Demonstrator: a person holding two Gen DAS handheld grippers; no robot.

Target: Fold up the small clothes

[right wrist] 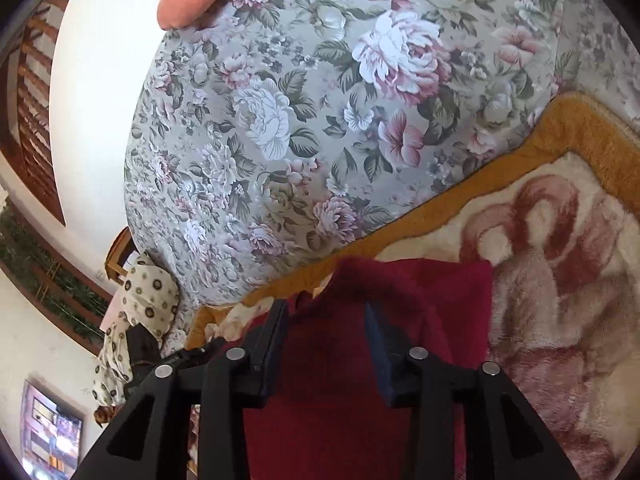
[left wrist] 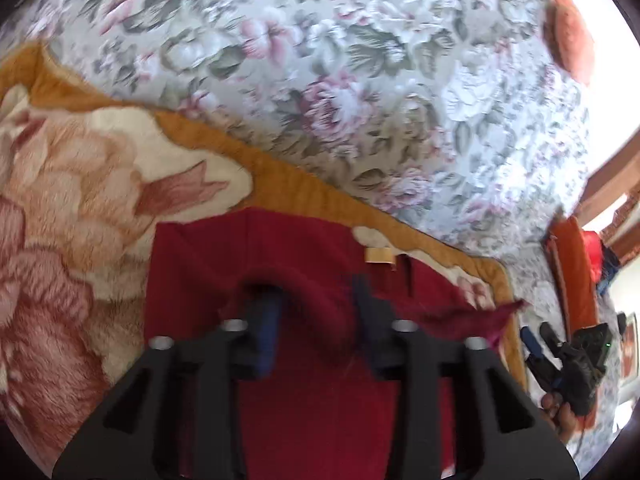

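A dark red fleece garment point(left wrist: 280, 248) lies on a plush cream and pink flowered blanket point(left wrist: 72, 184) with an orange border. My left gripper point(left wrist: 316, 300) has its jaws apart around a raised fold of the red cloth, which bulges between the fingers. A small tan label point(left wrist: 378, 255) shows at the garment's far edge. In the right wrist view the same red garment point(right wrist: 420, 288) humps up between the fingers of my right gripper point(right wrist: 326, 312), jaws apart. The right gripper also shows in the left wrist view point(left wrist: 536, 344), at the garment's right corner.
The blanket point(right wrist: 560, 248) lies on a bed with a grey floral sheet point(left wrist: 360, 80) point(right wrist: 280, 120). An orange pillow point(left wrist: 568, 36) lies at the far edge. Orange and red cloth point(left wrist: 576, 272) is piled at the right. A patterned cloth point(right wrist: 136, 320) hangs at the bedside.
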